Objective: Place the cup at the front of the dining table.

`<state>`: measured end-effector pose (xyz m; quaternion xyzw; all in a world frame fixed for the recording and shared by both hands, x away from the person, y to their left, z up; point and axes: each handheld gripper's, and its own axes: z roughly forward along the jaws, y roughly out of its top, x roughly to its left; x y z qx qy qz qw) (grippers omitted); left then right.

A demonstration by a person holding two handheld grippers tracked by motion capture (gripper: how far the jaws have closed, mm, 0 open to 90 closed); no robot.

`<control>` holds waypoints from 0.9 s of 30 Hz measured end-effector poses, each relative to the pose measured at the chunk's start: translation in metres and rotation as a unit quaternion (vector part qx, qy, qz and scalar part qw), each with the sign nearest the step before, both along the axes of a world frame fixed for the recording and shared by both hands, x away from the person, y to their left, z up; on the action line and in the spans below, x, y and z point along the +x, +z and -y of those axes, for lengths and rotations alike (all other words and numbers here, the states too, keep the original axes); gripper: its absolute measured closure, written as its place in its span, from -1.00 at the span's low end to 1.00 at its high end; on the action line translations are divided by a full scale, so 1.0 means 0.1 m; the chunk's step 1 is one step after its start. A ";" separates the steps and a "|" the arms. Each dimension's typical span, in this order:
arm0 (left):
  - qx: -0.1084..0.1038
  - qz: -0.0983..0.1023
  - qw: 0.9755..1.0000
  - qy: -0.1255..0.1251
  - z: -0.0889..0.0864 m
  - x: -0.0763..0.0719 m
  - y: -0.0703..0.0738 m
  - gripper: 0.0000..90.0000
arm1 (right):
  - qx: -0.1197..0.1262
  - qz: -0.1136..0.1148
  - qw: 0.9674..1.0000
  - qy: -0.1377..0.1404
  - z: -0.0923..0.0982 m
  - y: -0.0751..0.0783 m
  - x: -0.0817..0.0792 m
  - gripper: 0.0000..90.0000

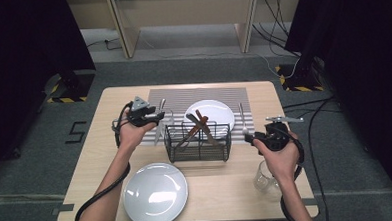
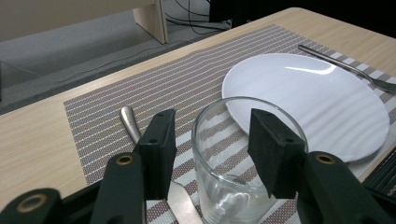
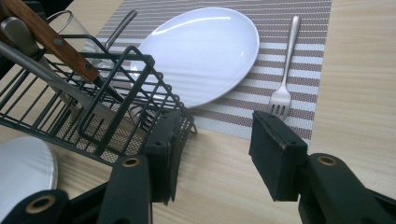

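though between claws — glass (image 2: 243, 158) upright

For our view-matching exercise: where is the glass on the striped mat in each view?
High view: glass left of the wire basket, by the left gripper.
Left gripper view: bottom centre, by the jaws.
Right gripper view: top left, behind the basket.
Shared landmark: white plate on the mat.

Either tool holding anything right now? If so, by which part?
Nothing held. The left tool straddles the glass rim, pads clear of it. The right tool is open over bare table.
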<state>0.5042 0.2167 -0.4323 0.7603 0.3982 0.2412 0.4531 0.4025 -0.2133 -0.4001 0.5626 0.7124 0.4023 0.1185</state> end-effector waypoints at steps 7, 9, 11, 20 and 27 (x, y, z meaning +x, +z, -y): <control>0.001 0.009 1.000 0.009 -0.04 -0.09 0.07 0.06 | 0.000 -0.002 1.000 0.001 -0.01 -0.01 0.00 0.18; 0.002 0.015 1.000 0.009 -0.05 -0.14 0.10 0.04 | 0.000 -0.001 1.000 0.000 -0.01 -0.01 0.00 0.18; 0.005 0.019 1.000 0.012 -0.06 -0.18 0.11 0.00 | 0.001 -0.001 1.000 0.000 -0.01 0.00 0.00 0.18; 0.002 0.029 0.999 0.021 -0.16 -0.38 0.12 -0.08 | 0.003 -0.003 1.000 0.000 -0.01 -0.01 0.00 0.18; 0.006 0.035 0.999 0.023 -0.25 -0.58 0.08 -0.10 | 0.002 -0.002 1.000 -0.001 0.00 -0.01 0.00 0.18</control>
